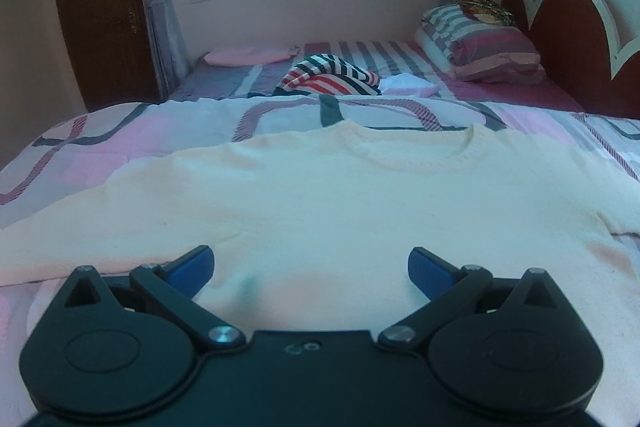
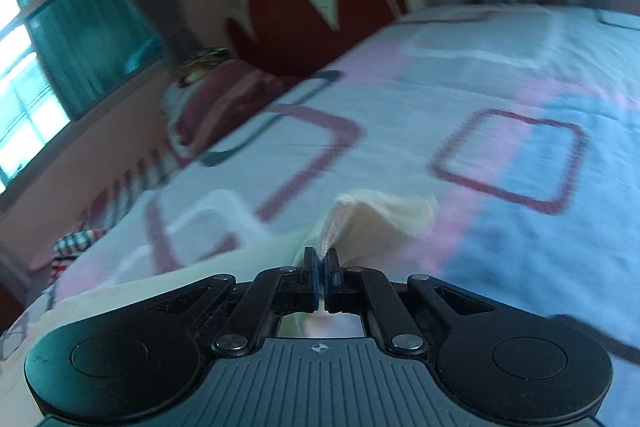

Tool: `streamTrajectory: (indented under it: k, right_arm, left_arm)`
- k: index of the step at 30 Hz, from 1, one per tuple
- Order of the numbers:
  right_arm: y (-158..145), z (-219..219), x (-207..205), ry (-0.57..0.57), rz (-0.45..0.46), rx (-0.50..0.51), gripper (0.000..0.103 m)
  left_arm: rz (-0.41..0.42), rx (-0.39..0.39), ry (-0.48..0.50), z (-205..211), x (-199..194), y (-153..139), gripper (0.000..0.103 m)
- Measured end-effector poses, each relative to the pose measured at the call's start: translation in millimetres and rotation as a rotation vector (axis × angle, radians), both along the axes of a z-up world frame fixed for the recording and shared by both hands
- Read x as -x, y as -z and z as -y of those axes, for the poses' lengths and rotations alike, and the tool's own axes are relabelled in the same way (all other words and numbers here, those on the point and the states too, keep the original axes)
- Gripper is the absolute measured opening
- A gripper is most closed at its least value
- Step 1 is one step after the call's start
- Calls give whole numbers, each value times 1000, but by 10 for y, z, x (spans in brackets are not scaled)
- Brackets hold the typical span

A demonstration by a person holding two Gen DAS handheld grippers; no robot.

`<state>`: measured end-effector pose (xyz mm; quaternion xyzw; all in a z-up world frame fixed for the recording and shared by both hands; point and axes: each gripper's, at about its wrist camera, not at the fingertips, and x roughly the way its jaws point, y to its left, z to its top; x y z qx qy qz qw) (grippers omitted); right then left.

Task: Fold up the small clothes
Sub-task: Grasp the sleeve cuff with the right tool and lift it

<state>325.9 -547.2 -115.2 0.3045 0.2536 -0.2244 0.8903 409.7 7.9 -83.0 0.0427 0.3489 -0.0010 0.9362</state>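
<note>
Cream knitted fabric fills the lower half of the left wrist view: a cream short-sleeved knit top (image 1: 320, 203) is laid flat on the bed, neckline toward the upper centre of the frame, sleeves spread to left and right. At the bottom of that frame the left gripper (image 1: 311, 265) is seen with its blue-padded fingers (image 1: 192, 265) spread wide apart over the hem; nothing is held between them, and whether they touch the cloth cannot be told.

In the right wrist view, the right gripper (image 2: 321, 259) is clenched on a bunched edge of the same top (image 2: 384, 215), which is raised into a small peak at lower centre. Which part of the garment is pinched cannot be told with certainty; a sleeve or side edge is judged likely. The frame is blurred.

Progress is judged early: the body is spread out and no completed fold is seen. A first side fold appears to be under way; the other side and the crosswise folds remain.

Around the top, the pink, white and grey patterned bedspread (image 1: 132, 135) offers bare room on all sides. Farther up the frame lie a red, white and navy striped garment (image 1: 332, 77), a pink folded cloth (image 1: 248, 55) at upper left, and striped pillows (image 1: 480, 47) before the dark red scalloped headboard (image 1: 572, 39), all well apart from the top.
</note>
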Motion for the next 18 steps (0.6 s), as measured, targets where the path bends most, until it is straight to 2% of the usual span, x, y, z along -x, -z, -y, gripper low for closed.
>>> streamTrajectory:
  k: [2, 7, 12, 18]
  right_arm:
    - [-48, -136, -115, -33, 10, 18, 1]
    - [-168, -522, -347, -127, 36, 28, 1]
    - [-282, -1152, -551, -285, 41, 53, 1]
    - [-303, -1940, -761, -437, 41, 44, 1]
  left_arm:
    - [-7, -5, -18, -64, -16, -22, 103]
    - [3, -84, -41, -138, 19, -20, 103]
    - [-13, -6, -55, -252, 112, -54, 103]
    - [-18, 11, -81, -341, 215, -131, 103]
